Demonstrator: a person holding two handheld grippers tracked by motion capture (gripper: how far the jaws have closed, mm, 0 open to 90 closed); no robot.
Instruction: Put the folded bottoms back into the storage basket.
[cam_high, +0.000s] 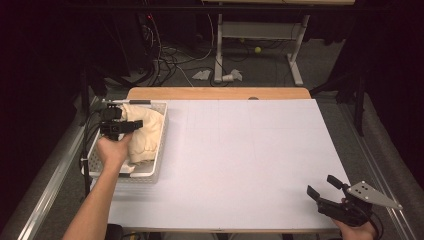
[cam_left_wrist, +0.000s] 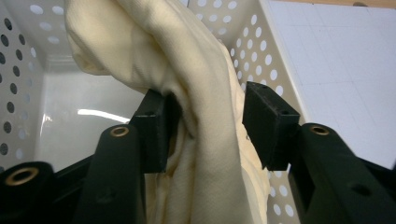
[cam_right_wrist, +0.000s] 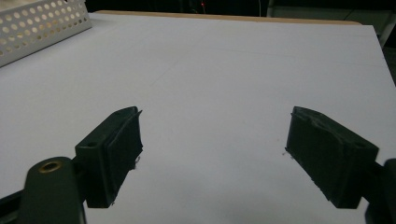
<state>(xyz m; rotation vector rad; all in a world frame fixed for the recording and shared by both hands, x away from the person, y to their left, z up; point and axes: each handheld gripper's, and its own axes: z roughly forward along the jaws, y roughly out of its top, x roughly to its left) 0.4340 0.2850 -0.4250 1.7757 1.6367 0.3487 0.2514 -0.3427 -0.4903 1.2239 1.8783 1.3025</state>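
Dark curtains and a tangle of cables close off the far side of the room, where a white-framed stand (cam_high: 260, 37) rests on grey floor with a small yellow-green ball (cam_high: 258, 50) beside it. Nearer, the white surface (cam_high: 250, 160) lies bare across most of its width, with a wooden edge showing along its far side.

At the left edge of the surface sits a white perforated basket (cam_high: 161, 145), its long axis running from the person toward the far side. Inside it lies a cream cloth (cam_high: 145, 132), bunched and folded, its bulk stretched along the same near-to-far line and heaped toward the basket's right wall. In the left gripper view a thick fold of the cloth (cam_left_wrist: 205, 116) rises up and to the left from between the jaws, over the basket's pale floor (cam_left_wrist: 88, 121).

The left hand-held gripper (cam_high: 131, 125) is over the basket, pointing right across it. Its jaws stand partly apart with the fold between them; the left pad (cam_left_wrist: 156, 130) touches the cloth, while the right pad (cam_left_wrist: 268, 126) sits beside it without visibly pressing.

The right hand-held gripper (cam_high: 322, 189) rests at the near right corner of the surface, well apart from the basket, jaws spread wide with bare surface between them.
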